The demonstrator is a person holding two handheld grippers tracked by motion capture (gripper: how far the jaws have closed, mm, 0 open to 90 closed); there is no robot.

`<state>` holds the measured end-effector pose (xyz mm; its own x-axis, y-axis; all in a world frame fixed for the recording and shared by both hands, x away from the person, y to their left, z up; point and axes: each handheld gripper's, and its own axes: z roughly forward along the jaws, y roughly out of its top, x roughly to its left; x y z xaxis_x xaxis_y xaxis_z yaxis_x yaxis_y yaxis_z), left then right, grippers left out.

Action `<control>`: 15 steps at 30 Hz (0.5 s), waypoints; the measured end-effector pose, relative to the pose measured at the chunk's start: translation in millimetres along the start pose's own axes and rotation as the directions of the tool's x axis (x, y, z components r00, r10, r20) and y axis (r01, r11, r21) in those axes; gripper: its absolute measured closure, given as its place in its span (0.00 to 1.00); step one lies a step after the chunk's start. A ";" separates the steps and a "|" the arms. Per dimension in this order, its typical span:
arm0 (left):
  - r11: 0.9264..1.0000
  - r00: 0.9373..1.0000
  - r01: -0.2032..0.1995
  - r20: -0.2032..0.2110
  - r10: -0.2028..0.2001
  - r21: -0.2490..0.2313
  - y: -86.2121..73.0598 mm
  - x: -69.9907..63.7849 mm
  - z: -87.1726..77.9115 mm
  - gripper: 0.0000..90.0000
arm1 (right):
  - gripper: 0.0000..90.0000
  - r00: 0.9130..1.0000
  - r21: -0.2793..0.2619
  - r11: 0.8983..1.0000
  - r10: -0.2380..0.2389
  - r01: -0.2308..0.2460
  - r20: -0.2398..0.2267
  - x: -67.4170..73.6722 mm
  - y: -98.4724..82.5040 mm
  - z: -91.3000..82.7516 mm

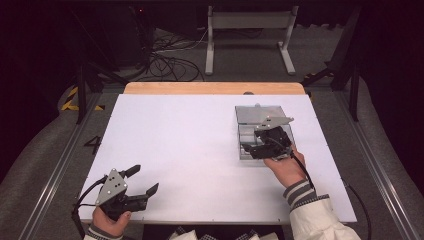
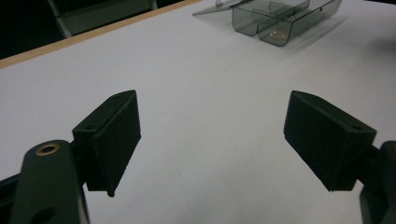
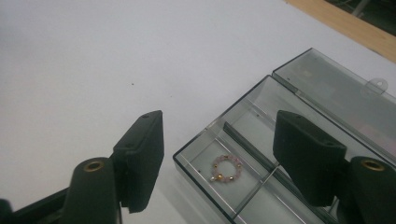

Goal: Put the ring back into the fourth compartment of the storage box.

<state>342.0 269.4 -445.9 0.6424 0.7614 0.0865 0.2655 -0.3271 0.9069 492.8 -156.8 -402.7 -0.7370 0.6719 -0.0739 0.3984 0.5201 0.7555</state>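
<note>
So there's a clear smoky plastic box [image 3: 261, 154] sitting open on the white table, lid [image 3: 336, 93] flopped flat behind it. Inside, a little beaded ring [image 3: 226, 169], pinkish with gold beads, lies flat in the corner compartment.

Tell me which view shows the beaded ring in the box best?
The right gripper view: the beaded ring lies flat in a corner compartment of the clear box, beads distinct. The left gripper view gives a faint glint through the box wall; in the high view I can't make it out.

Lab: white test table [image 1: 190, 150], floor cables [image 1: 165, 62].
</note>
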 end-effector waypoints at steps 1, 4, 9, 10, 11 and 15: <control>1.000 1.000 0.000 0.000 0.000 0.001 0.0 -0.1 0.1 0.22 | 0.37 1.000 -0.005 1.000 -0.003 0.003 0.000 1.1 0.1 -2.2; 1.000 1.000 -0.001 -0.002 0.001 0.000 0.2 -0.1 0.1 0.22 | 0.35 1.000 -0.014 1.000 -0.008 0.008 -0.004 3.7 -0.3 -6.8; 1.000 1.000 -0.003 -0.003 0.003 0.004 0.1 -0.3 0.3 0.22 | 0.31 1.000 -0.026 1.000 -0.014 0.013 -0.010 5.2 -0.9 -11.2; 1.000 1.000 -0.004 -0.003 0.004 0.004 0.1 -0.3 0.1 0.22 | 0.30 1.000 -0.028 1.000 -0.014 0.013 -0.011 5.8 -0.8 -12.1; 1.000 1.000 -0.003 -0.003 0.003 0.001 0.1 -0.3 0.0 0.22 | 0.29 1.000 -0.032 0.999 -0.016 0.016 -0.010 6.2 -0.7 -12.8; 1.000 1.000 -0.002 -0.002 0.002 -0.002 0.3 -0.4 0.0 0.22 | 0.19 1.000 -0.049 0.999 -0.024 0.023 -0.015 7.8 -0.8 -16.0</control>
<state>341.8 269.0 -445.7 0.6413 0.7621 0.0896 0.2628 -0.3278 0.9075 478.0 -160.4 -393.5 -0.7541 0.6515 -0.0824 0.3540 0.5090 0.7846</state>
